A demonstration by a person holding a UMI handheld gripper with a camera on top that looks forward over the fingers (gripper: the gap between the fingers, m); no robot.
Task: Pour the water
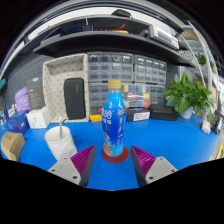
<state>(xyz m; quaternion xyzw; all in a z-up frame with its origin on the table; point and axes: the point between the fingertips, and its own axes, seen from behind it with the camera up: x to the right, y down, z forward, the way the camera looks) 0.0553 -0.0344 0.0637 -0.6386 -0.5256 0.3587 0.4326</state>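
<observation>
A blue worktop (40, 160) is stretching across the scene, with a dark shelving unit of small drawers (125, 70) standing behind it and a leafy green plant (190, 95) sitting off to the right near the back. A white cup (60, 141) is standing on the worktop to the left of the fingers, with something thin sticking up out of it. The blue bottle (114, 122) with an orange cap is standing upright on the worktop, just ahead of the fingertips and in line with the gap between them. The gripper (113, 157) is resting wide open, its two purple pads (83, 160) spread apart on either side of the bottle's base, and it is holding nothing; whether the pads are touching the bottle I cannot tell
</observation>
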